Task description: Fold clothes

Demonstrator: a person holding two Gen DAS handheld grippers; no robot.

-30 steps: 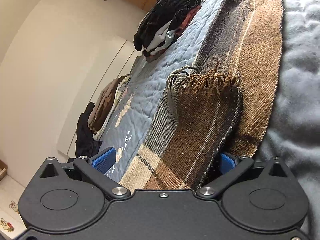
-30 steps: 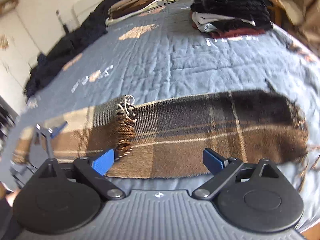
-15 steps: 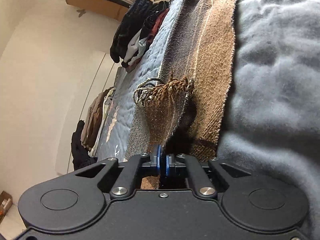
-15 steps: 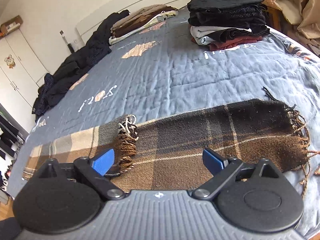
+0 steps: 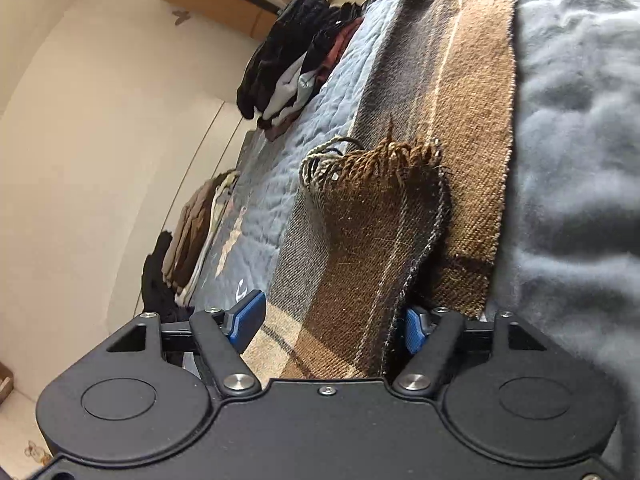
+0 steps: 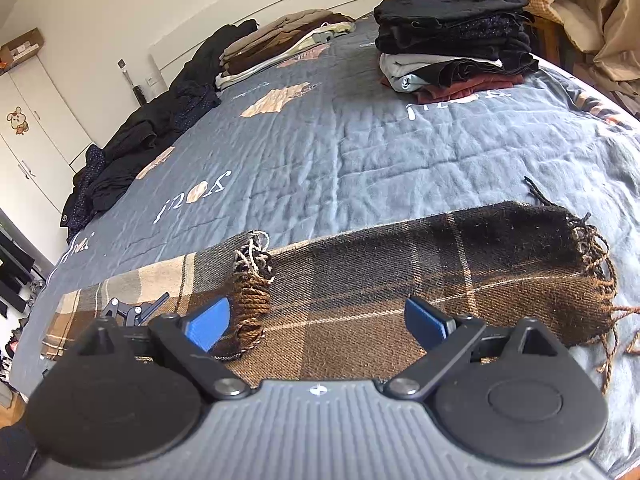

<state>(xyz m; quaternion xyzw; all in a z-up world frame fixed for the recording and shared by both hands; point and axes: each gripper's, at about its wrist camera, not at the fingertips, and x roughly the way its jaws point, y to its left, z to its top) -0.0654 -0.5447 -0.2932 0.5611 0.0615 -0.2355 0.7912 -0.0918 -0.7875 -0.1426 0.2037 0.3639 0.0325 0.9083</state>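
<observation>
A brown, tan and black plaid woollen scarf with twisted fringe [image 6: 360, 292] lies stretched across the grey-blue quilted bedspread [image 6: 320, 140], its left end already doubled over so that one fringe [image 6: 252, 280] rests on the cloth partway along. The left gripper [image 5: 332, 326], which half a second ago was clenched tight on that folded end, now stands released, its blue pads [image 5: 246, 318] spread wide on either side of the fold and the fabric lying loose between them. That letting-go suggests the first fold has been laid down and the scarf is ready for the next one. The right gripper [image 6: 320, 322] hovers low over the middle of the scarf, jaws apart and grasping nothing, much as it did a second ago, though it has since lifted and steadied, so the far fringe [image 6: 592, 264] now shows whole. Behind, a stack of dark folded garments [image 6: 452, 36] and a lower pile of beige and brown clothes [image 6: 280, 40] sit well apart from the scarf, near the far edge of the bed.
</observation>
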